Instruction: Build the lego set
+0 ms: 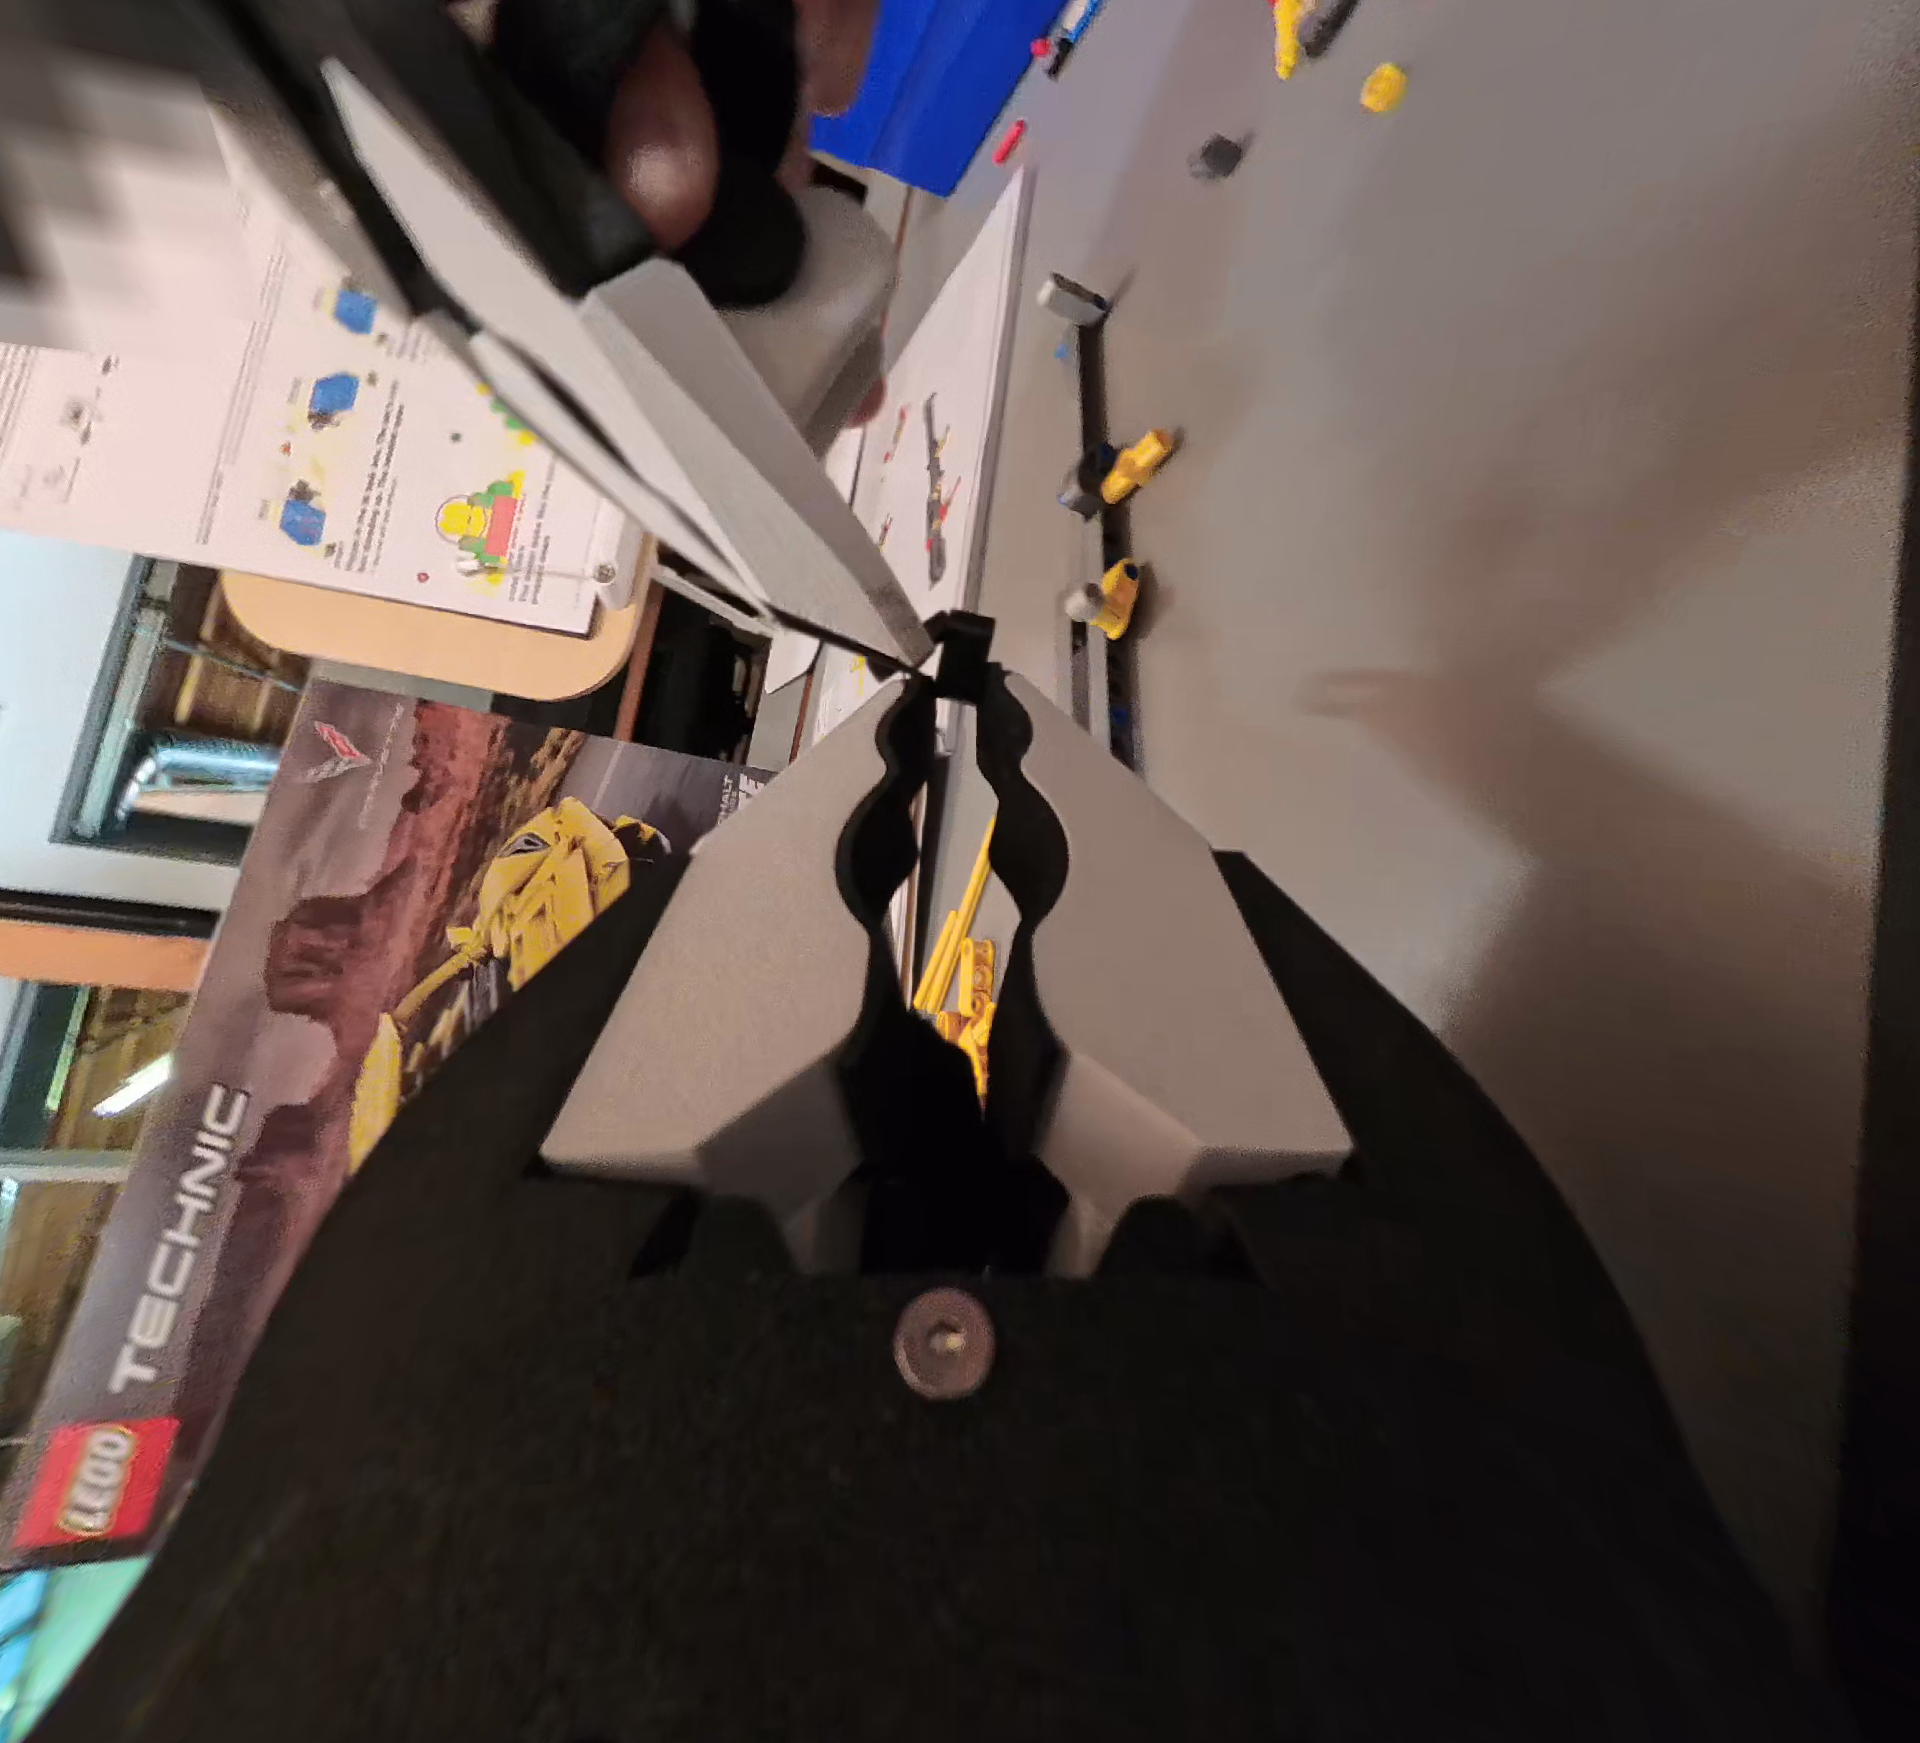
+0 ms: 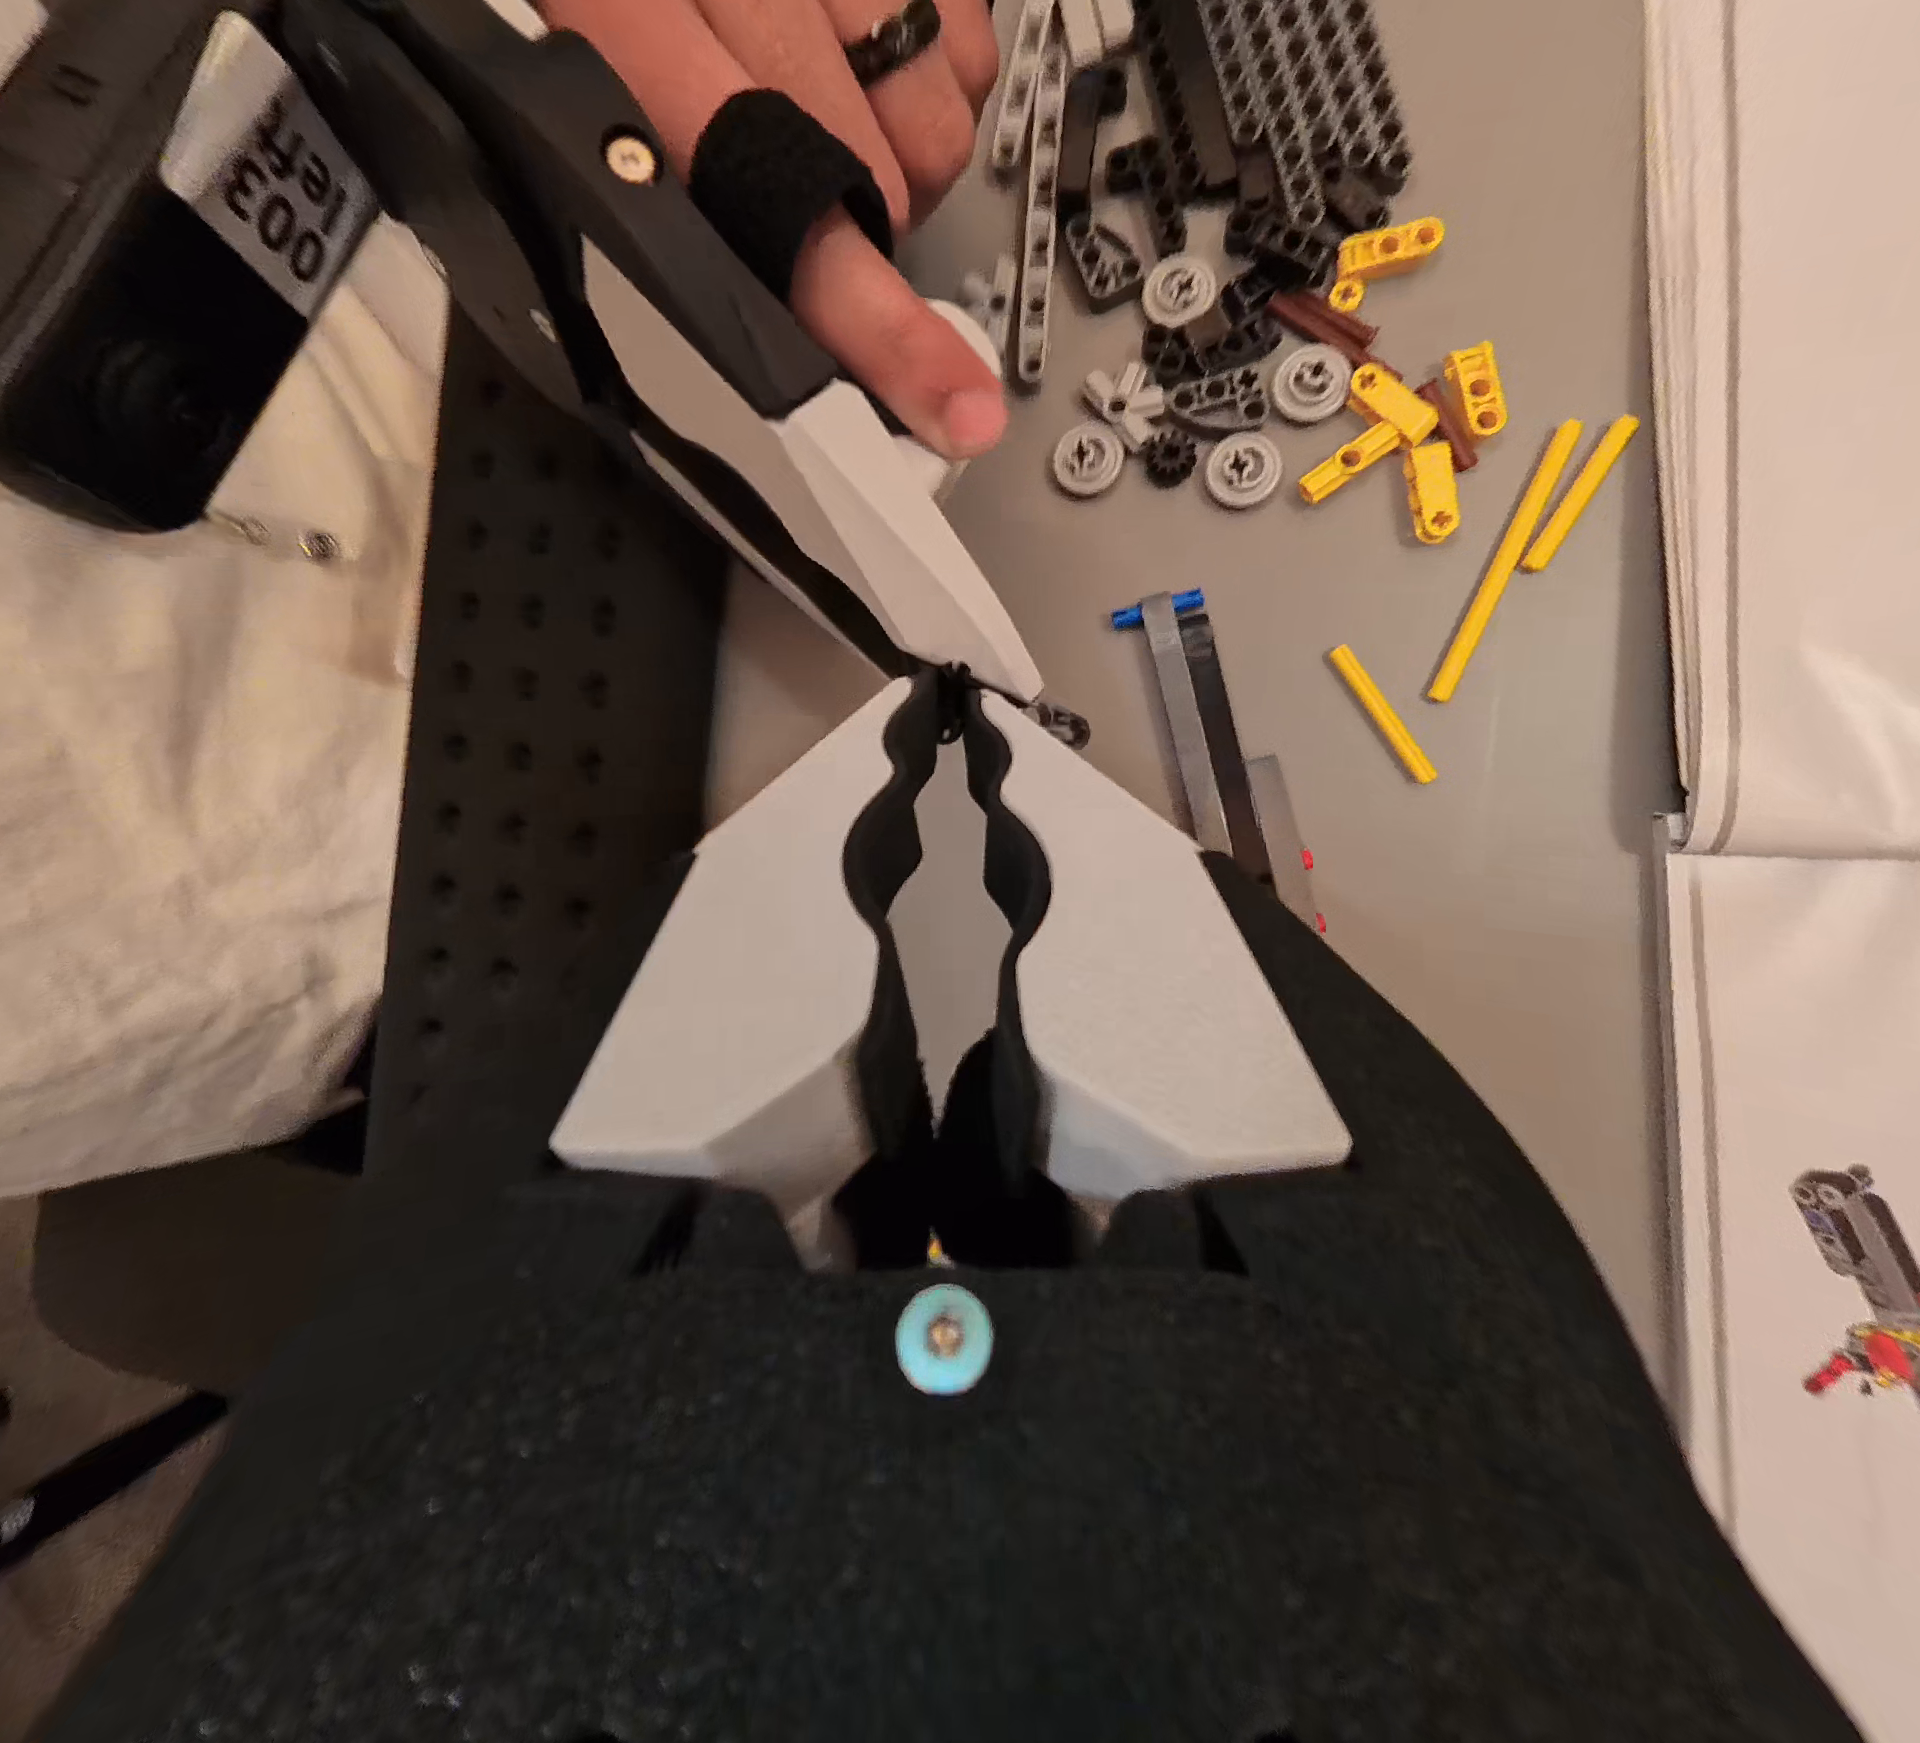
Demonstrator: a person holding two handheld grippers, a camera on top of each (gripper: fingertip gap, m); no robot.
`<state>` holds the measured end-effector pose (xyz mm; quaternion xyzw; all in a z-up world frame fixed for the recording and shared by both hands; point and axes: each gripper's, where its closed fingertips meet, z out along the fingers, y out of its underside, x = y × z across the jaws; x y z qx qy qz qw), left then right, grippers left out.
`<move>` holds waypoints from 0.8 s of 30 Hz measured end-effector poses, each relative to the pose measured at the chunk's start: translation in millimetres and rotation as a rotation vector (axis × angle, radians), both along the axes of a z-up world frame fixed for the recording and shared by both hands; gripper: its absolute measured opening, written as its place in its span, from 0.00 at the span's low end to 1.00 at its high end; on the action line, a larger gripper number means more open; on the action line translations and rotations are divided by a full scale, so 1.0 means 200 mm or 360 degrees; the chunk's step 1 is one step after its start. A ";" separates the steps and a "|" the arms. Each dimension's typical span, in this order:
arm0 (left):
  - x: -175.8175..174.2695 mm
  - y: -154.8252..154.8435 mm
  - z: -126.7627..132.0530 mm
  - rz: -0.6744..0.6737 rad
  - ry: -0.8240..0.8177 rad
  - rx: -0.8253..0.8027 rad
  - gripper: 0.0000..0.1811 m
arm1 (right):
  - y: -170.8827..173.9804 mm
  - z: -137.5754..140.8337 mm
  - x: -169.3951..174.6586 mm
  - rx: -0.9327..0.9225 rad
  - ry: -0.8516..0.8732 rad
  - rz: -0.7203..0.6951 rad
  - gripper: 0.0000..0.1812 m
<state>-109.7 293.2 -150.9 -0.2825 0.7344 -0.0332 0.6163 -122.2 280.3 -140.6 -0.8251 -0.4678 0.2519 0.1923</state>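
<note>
step: mating small black piece (image 1: 961, 654) mid-air above grey table (image 1: 1455, 446) | left gripper (image 1: 951, 691) clamped on piece | right gripper (image 2: 951, 706) tips pinched on something tiny, unclear | next: judged fine alignment, gentle push

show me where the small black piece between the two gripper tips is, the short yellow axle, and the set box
small black piece (image 1: 961, 654), left wrist view, its upper block.
short yellow axle (image 2: 1382, 712), right wrist view, mid shaft.
set box (image 1: 343, 945), left wrist view, printed front.
</note>
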 end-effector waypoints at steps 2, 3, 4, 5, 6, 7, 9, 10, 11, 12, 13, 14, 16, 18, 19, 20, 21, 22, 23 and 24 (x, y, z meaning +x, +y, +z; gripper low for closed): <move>0.00 0.02 0.03 0.0014 -0.0046 -0.0115 0.04 | 0.02 0.04 0.00 0.0012 0.0146 -0.0072 0.02; 0.00 0.02 0.04 0.0018 -0.0066 -0.0140 0.04 | 0.03 0.05 0.00 0.0012 0.0224 -0.0104 0.02; 0.00 0.03 0.05 0.0026 -0.0080 -0.0139 0.04 | 0.03 0.07 0.01 0.0008 0.0294 -0.0138 0.02; 0.00 0.03 0.05 0.0031 -0.0076 -0.0148 0.04 | 0.03 0.06 0.01 0.0000 0.0331 -0.0160 0.02; 0.00 0.03 0.04 0.0034 -0.0069 -0.0161 0.04 | 0.03 0.06 0.02 0.0006 0.0368 -0.0178 0.02; 0.00 0.03 0.04 0.0034 -0.0069 -0.0176 0.04 | 0.03 0.06 0.01 0.0009 0.0424 -0.0205 0.02; 0.00 0.03 0.04 0.0028 -0.0066 -0.0226 0.04 | 0.03 0.07 0.02 -0.0006 0.0499 -0.0251 0.02; 0.00 0.03 0.04 0.0030 -0.0065 -0.0230 0.04 | 0.03 0.07 0.02 -0.0012 0.0532 -0.0269 0.02; 0.00 0.03 0.04 0.0030 -0.0069 -0.0227 0.03 | 0.03 0.07 0.01 -0.0017 0.0562 -0.0279 0.02; 0.00 0.02 0.04 0.0029 -0.0071 -0.0239 0.04 | 0.03 0.07 0.01 -0.0016 0.0577 -0.0284 0.02; 0.00 0.02 0.04 0.0029 -0.0070 -0.0263 0.04 | 0.04 0.07 0.01 -0.0001 0.0583 -0.0290 0.02; 0.00 0.03 0.04 0.0030 -0.0071 -0.0281 0.04 | 0.04 0.07 0.01 0.0023 0.0598 -0.0299 0.02; 0.00 0.03 0.05 0.0016 -0.0084 -0.0333 0.04 | 0.05 0.08 -0.01 0.0042 0.0665 -0.0326 0.02; -0.01 0.03 0.05 0.0024 -0.0086 -0.0368 0.04 | 0.06 0.08 -0.01 0.0068 0.0690 -0.0350 0.02; -0.01 0.04 0.05 0.0030 -0.0084 -0.0372 0.04 | 0.07 0.08 -0.01 0.0087 0.0695 -0.0356 0.02; -0.01 0.04 0.05 0.0031 -0.0081 -0.0395 0.04 | 0.08 0.08 -0.01 0.0110 0.0699 -0.0368 0.02; -0.01 0.05 0.05 0.0032 -0.0077 -0.0432 0.04 | 0.08 0.08 -0.01 0.0154 0.0700 -0.0382 0.02; -0.01 0.05 0.05 0.0033 -0.0077 -0.0468 0.04 | 0.09 0.08 -0.01 0.0192 0.0710 -0.0397 0.02; -0.01 0.05 0.05 0.0033 -0.0080 -0.0492 0.03 | 0.09 0.09 -0.01 0.0215 0.0725 -0.0421 0.02; -0.01 0.06 0.05 0.0040 -0.0081 -0.0496 0.04 | 0.10 0.09 -0.01 0.0224 0.0737 -0.0456 0.02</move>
